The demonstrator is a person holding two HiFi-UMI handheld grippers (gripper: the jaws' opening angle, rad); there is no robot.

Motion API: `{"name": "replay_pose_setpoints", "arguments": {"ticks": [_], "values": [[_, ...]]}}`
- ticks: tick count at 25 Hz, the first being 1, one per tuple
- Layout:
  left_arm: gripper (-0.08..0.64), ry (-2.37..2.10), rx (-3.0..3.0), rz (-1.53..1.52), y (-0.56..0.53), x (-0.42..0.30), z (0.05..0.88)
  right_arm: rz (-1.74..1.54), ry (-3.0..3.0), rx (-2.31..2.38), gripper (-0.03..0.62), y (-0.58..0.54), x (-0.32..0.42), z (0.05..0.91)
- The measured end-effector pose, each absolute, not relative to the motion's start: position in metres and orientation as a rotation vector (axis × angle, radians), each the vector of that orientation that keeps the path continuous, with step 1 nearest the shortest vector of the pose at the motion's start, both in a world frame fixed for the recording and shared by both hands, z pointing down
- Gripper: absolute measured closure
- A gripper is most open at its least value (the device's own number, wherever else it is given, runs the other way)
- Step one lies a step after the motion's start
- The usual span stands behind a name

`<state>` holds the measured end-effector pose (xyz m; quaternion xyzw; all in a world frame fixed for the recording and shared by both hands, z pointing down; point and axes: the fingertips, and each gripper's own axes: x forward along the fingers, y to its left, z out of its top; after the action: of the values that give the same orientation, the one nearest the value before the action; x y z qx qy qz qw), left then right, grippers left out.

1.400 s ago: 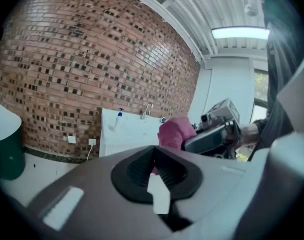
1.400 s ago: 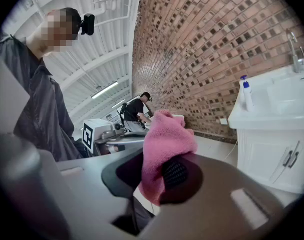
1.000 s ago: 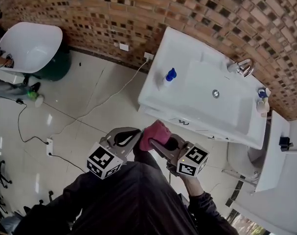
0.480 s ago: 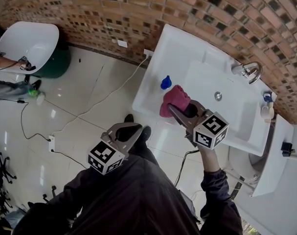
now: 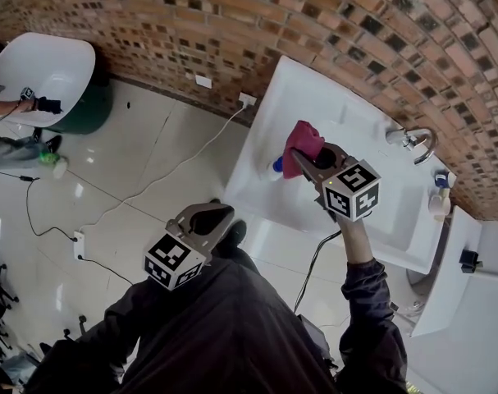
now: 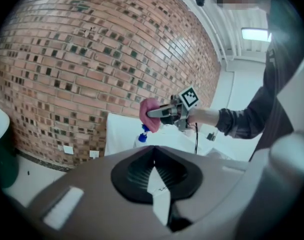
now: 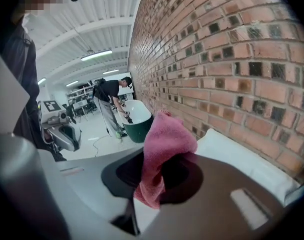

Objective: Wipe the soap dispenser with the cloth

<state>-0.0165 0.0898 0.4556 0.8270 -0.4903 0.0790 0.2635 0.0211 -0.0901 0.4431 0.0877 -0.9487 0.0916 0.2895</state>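
Presently, find the soap dispenser on the washbasin top, at its left edge and toward the front-left corner, upright, white-bodied with a blue cap. Note the same dispenser in the left gripper view, standing at the near edge of the white top.

Read the right gripper as clamped on the pink cloth. In the right gripper view, see the fabric pinched between the two jaws, bunched above them and hanging in a fold below. Locate the cloth just above and beside the blue cap, over the left edge of the top. Cannot tell whether touching. Note the dark sleeve reaching out over the front edge of the top.

Read the left gripper as empty, with jaws together and nothing between them. Find it held low, off the washbasin top, short of the front-left corner and over the tiled floor.

Elsewhere, note a faucet at the back edge of the top against the brick wall. Note also a second small bottle toward the back-right corner. Find a white tub well apart at the far left, with another person bent over beside it.
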Motion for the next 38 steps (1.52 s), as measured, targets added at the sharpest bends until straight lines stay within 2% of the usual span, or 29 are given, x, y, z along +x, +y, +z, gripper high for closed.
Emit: {"name": "replay_pose_setpoints", "arguments": {"ticks": [13,20,24,38], "values": [[0.56,-1.251,2.258,0.235,0.064,-0.041,0.464,0.084,-2.474,0.238,0.525,-0.044,0.016,0.452],[0.56,-1.186,2.289,0.27,0.054,-0.036,0.466,-0.194,-2.477,0.257,0.525,-0.002,0.019,0.467],[0.56,-1.174,2.292,0.286,0.053,-0.038,0.467,-0.398,-2.328,0.215,0.525,0.019,0.02,0.509],[0.56,-1.208,2.269,0.312,0.059,-0.056,0.467,0.061,-2.228,0.163,0.525,0.019,0.014,0.622]]}}
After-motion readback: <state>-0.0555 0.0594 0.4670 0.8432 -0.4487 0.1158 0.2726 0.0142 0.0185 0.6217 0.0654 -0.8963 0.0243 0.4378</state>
